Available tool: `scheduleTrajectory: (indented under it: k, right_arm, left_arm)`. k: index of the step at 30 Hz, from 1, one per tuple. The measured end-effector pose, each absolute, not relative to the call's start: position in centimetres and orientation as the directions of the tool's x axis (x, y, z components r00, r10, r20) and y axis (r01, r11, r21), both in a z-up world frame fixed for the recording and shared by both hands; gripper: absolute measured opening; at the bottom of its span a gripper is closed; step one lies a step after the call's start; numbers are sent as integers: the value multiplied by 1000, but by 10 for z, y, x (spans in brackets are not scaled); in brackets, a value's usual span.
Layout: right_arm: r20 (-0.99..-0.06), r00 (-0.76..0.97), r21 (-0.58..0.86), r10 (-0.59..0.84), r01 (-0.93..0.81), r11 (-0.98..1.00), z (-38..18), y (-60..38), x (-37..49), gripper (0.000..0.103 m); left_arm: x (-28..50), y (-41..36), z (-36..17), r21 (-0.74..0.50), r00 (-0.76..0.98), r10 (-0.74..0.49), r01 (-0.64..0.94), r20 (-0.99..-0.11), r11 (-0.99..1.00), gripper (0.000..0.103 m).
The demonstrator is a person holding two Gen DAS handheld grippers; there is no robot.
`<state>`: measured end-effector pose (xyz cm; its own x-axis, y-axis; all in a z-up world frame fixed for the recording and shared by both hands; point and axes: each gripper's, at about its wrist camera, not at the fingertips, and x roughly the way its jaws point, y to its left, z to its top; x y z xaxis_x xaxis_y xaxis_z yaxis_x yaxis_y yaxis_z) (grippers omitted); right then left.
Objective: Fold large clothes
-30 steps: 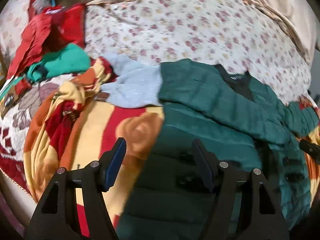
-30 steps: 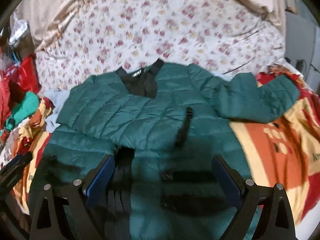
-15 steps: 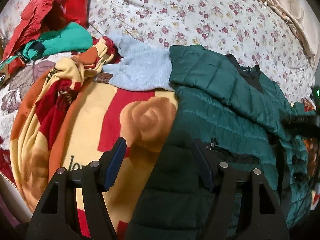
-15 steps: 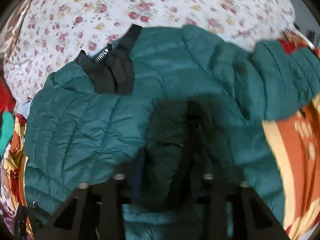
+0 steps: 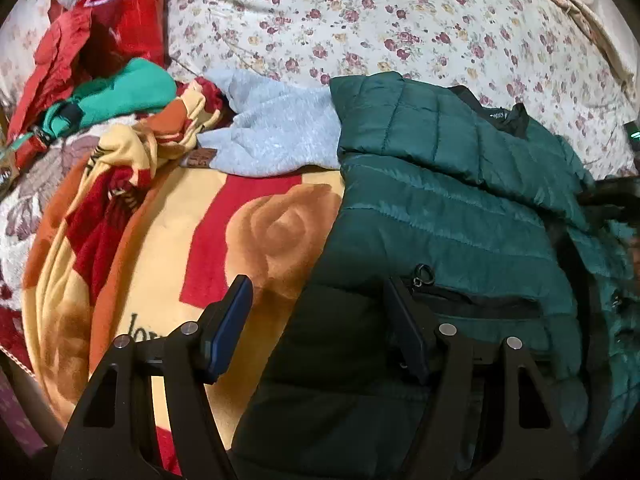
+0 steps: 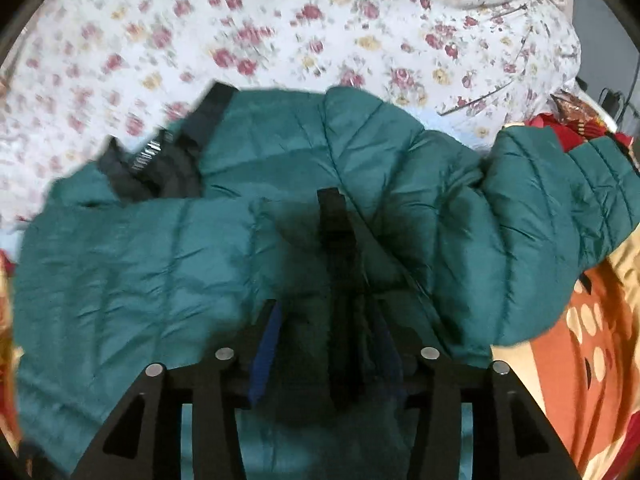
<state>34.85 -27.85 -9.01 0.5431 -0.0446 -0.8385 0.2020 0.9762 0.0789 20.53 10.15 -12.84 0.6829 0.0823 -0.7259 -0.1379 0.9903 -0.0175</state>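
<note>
A dark green puffer jacket lies on the bed, black collar toward the far side, one sleeve folded across its chest. My left gripper is open, straddling the jacket's left edge near a zipped pocket. In the right wrist view the jacket fills the frame. My right gripper is shut on a fold of the jacket's front with its black zipper strip between the fingers. The other sleeve lies out to the right.
A yellow, red and orange blanket lies under the jacket. A grey sweatshirt sits beside the jacket's shoulder. Green and red clothes are piled at the far left. A floral sheet covers the far side.
My right gripper moved forward over the jacket and closed on its front fold. My left gripper moved closer to the jacket's left edge and stayed open.
</note>
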Motion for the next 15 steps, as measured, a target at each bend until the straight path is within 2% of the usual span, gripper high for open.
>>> scheduleTrajectory:
  k: [4, 7, 11, 13, 15]
  right_arm:
    - [-804, 594, 90, -44, 194, 977, -65, -309, 307, 73]
    - [-790, 602, 52, -115, 252, 966, -53, -352, 281, 73]
    - [-772, 577, 8, -266, 428, 904, -43, -441, 259, 72]
    - [-767, 563, 24, -308, 504, 863, -39, -481, 253, 62]
    - [-770, 549, 52, -323, 560, 827, -37, -519, 253, 61]
  left_arm:
    - [198, 102, -120, -29, 695, 84, -149, -714, 988, 68]
    - [188, 103, -110, -62, 716, 79, -168, -694, 984, 68]
    - [182, 96, -103, -141, 717, 14, -155, -697, 978, 68]
    - [184, 89, -105, -161, 719, -17, -132, -695, 978, 68]
    - [189, 78, -110, -122, 711, 0, -121, -703, 985, 68]
